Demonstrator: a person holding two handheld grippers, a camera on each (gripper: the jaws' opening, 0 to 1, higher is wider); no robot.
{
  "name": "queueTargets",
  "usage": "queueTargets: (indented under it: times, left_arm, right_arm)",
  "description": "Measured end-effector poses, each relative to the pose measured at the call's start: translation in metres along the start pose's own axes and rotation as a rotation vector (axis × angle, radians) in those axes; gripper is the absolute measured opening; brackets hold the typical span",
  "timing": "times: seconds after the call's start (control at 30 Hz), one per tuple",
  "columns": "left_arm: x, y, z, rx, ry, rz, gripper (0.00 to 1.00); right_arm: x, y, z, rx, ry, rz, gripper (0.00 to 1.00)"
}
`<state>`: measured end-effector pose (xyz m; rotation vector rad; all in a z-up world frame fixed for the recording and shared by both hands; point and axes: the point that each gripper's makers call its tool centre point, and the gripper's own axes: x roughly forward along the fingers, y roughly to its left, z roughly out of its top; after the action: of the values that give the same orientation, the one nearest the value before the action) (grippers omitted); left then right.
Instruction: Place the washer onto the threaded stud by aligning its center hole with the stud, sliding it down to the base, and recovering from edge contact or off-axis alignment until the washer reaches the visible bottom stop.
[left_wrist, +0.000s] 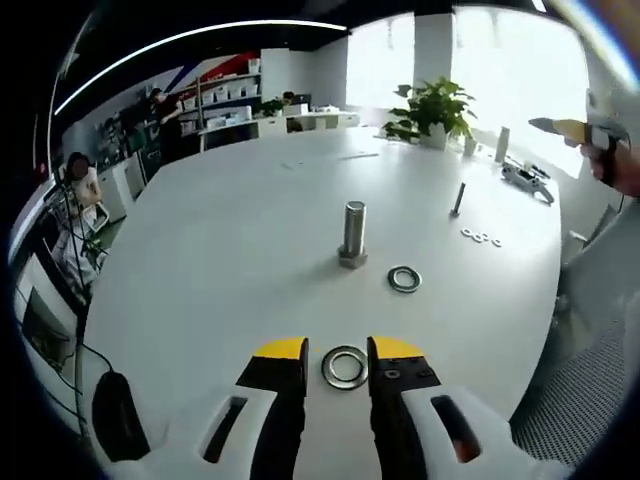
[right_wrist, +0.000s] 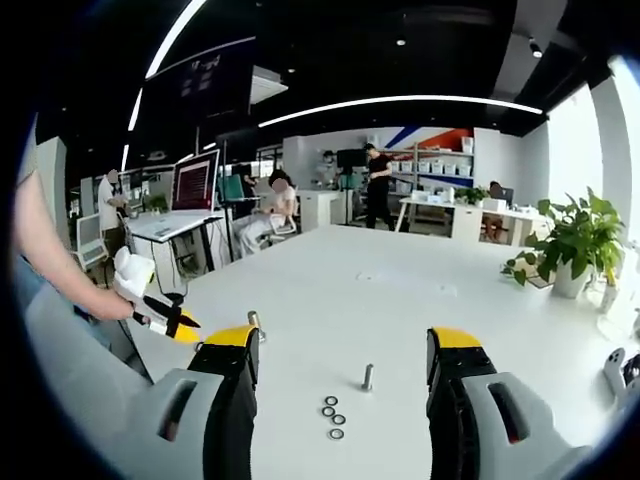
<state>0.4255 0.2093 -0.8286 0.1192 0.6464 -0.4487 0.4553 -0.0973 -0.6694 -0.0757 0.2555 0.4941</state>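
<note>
In the left gripper view a threaded stud (left_wrist: 353, 233) stands upright on a hex base in the middle of the white table (left_wrist: 230, 230). One washer (left_wrist: 345, 366) lies flat between the yellow tips of my left gripper (left_wrist: 337, 350), which is open around it. A second washer (left_wrist: 404, 279) lies right of the stud. The right gripper (left_wrist: 590, 135) shows at the far right, held by a hand. In the right gripper view my right gripper (right_wrist: 345, 345) is wide open above the table, holding nothing; the left gripper (right_wrist: 160, 312) appears at the left.
A thinner bolt (left_wrist: 458, 198) stands further right with three small washers (left_wrist: 481, 238) beside it; the same bolt (right_wrist: 368, 377) and small washers (right_wrist: 333, 418) sit ahead of the right gripper. A potted plant (left_wrist: 432, 110) stands at the far edge. People and desks are beyond the table.
</note>
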Motion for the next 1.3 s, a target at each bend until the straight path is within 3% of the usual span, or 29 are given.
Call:
queueTargets:
  times: [0.3, 0.6, 0.8, 1.03, 1.3]
  left_arm:
    - [0.000, -0.005, 0.003, 0.009, -0.067, 0.000, 0.22]
    - [0.004, -0.005, -0.010, 0.017, -0.095, 0.011, 0.22]
    - [0.006, 0.006, -0.019, 0.007, -0.121, 0.030, 0.22]
    - [0.004, 0.000, -0.011, -0.006, -0.162, 0.016, 0.22]
    - [0.009, -0.002, -0.020, 0.007, -0.149, 0.011, 0.23]
  right_arm:
    - [0.001, -0.002, -0.002, 0.003, 0.007, -0.009, 0.70]
    - [0.003, 0.000, -0.009, -0.025, 0.035, -0.009, 0.70]
    - [0.003, -0.001, -0.010, -0.031, 0.041, -0.010, 0.70]
    - [0.003, -0.002, -0.012, -0.036, 0.048, -0.017, 0.70]
    - [0.002, -0.002, -0.013, -0.044, 0.056, -0.024, 0.70]
